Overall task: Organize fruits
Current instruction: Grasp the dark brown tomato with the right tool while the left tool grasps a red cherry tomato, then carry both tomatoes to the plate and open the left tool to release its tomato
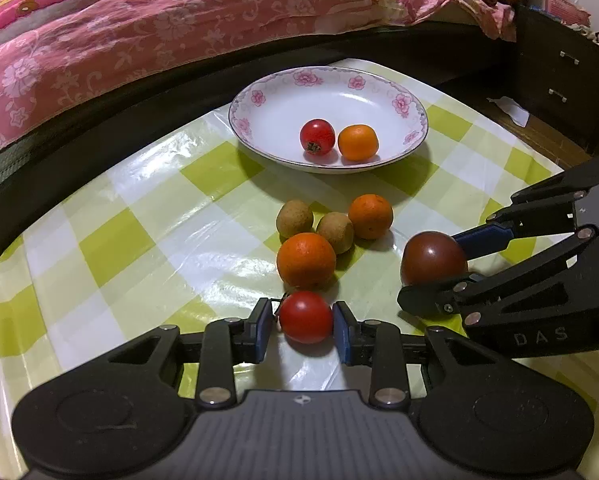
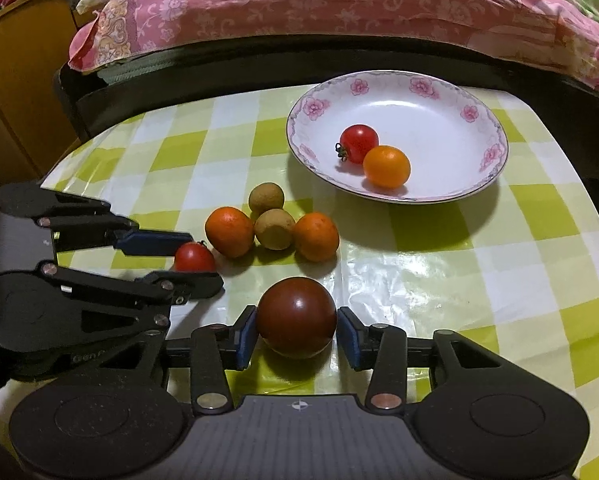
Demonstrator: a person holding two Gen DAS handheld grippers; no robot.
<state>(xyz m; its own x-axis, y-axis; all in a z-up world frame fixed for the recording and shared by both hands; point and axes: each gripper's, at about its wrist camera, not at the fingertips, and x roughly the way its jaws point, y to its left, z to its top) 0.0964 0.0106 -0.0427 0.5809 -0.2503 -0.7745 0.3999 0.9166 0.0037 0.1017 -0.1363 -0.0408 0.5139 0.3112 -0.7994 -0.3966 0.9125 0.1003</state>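
My left gripper (image 1: 305, 326) has its pads against a small red tomato (image 1: 305, 317) on the table; it also shows in the right wrist view (image 2: 193, 258). My right gripper (image 2: 296, 334) brackets a dark brown-red tomato (image 2: 296, 317), with a slight gap at the right pad; in the left wrist view that tomato (image 1: 433, 258) sits between its fingers. Two oranges (image 1: 305, 260) (image 1: 370, 216) and two brown longans (image 1: 294, 218) (image 1: 335, 231) cluster ahead. A floral white plate (image 1: 283, 92) holds a red tomato (image 1: 317, 137) and a small orange (image 1: 358, 142).
The table wears a green-and-white checked plastic cloth (image 1: 139, 240). A bed with a pink floral quilt (image 1: 139, 32) runs along the far edge. A dark drawer cabinet (image 1: 559, 76) stands at the far right, a wooden cabinet (image 2: 15, 80) at the left.
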